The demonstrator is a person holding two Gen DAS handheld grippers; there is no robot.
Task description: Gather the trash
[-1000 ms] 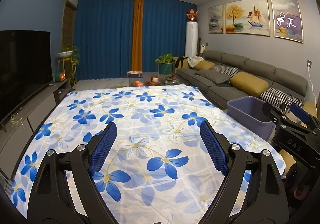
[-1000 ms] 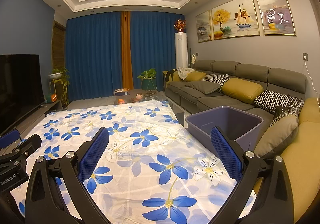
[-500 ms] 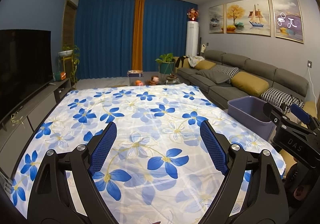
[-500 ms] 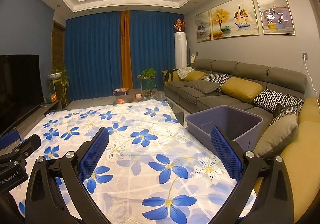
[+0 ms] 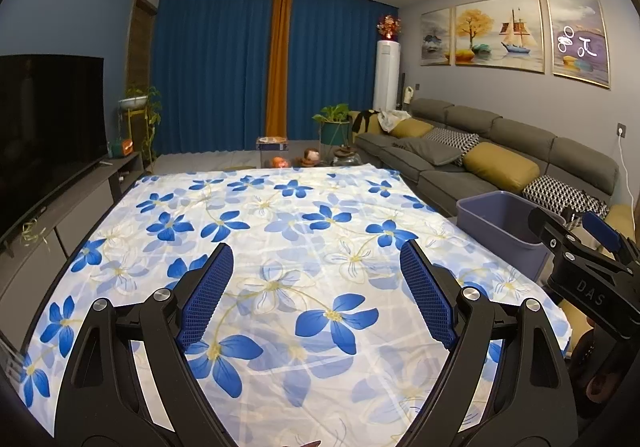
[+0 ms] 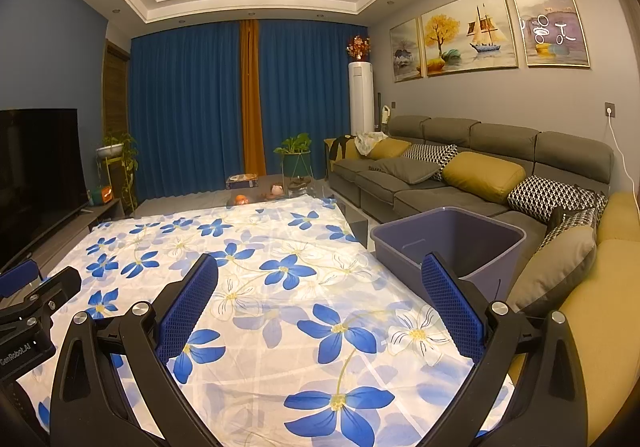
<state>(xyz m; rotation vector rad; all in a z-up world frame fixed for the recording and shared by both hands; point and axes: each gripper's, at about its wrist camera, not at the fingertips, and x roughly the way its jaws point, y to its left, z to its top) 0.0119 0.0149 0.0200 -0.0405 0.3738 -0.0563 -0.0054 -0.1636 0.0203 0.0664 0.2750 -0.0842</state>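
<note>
A table under a white cloth with blue flowers (image 5: 304,231) (image 6: 256,287) fills both views; no loose trash shows on it. A purple plastic bin (image 5: 500,223) (image 6: 452,243) stands at the table's right edge, against the sofa, and looks empty inside. My left gripper (image 5: 316,291) hovers open over the near middle of the cloth, nothing between its blue pads. My right gripper (image 6: 320,303) is open too, above the near right part of the cloth, its right finger (image 6: 452,307) in front of the bin. Each gripper's body shows at the edge of the other's view.
A grey sofa (image 6: 460,175) with yellow and patterned cushions runs along the right. A dark TV (image 5: 44,127) on a low cabinet lines the left. Beyond the table stand potted plants (image 5: 334,123), small items on the floor and blue curtains.
</note>
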